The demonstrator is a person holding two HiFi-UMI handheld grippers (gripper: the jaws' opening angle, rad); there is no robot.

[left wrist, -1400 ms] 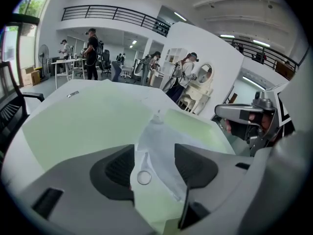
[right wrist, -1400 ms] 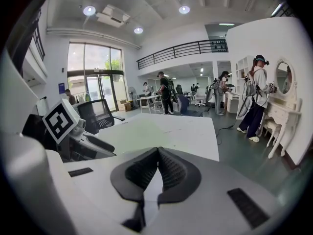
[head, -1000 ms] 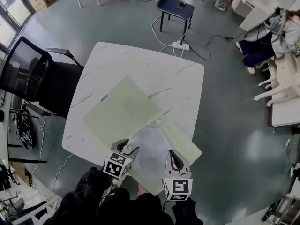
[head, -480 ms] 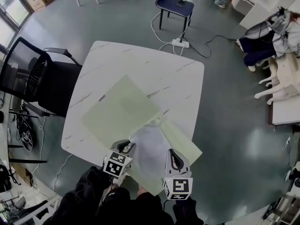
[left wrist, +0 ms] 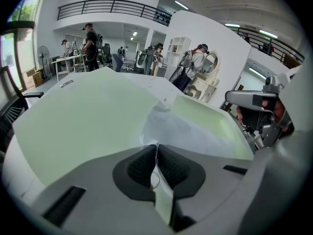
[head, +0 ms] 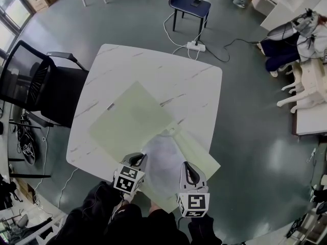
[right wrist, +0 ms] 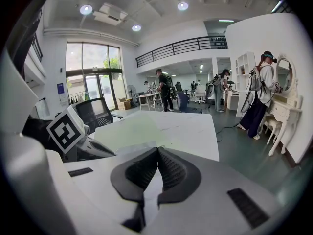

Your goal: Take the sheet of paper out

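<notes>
A pale green folder (head: pixel 130 119) lies open on the white table (head: pixel 194 86). Its other half (head: pixel 202 160) reaches the near right edge. The white sheet of paper (head: pixel 163 162) rests on it between my two grippers, crumpled at its far end. My left gripper (head: pixel 138 159) has its jaws pressed together on the sheet's near left edge. That thin edge (left wrist: pixel 155 153) stands between the dark pads (left wrist: pixel 139 168). My right gripper (head: pixel 187 167) is shut on the sheet's near right edge. A white strip (right wrist: pixel 152 187) runs between its pads (right wrist: pixel 171 173), and the folder (right wrist: pixel 129 129) lies ahead.
A black mesh chair (head: pixel 38 83) stands at the table's left and a blue chair (head: pixel 189 6) beyond its far side. A power strip with cables (head: pixel 196 48) lies on the floor there. White furniture and a seated person (head: pixel 301 40) are at the right.
The left gripper's jaws have closed from wide open onto the sheet's left edge. Neither hand has shifted, and the folder and sheet lie as before.
</notes>
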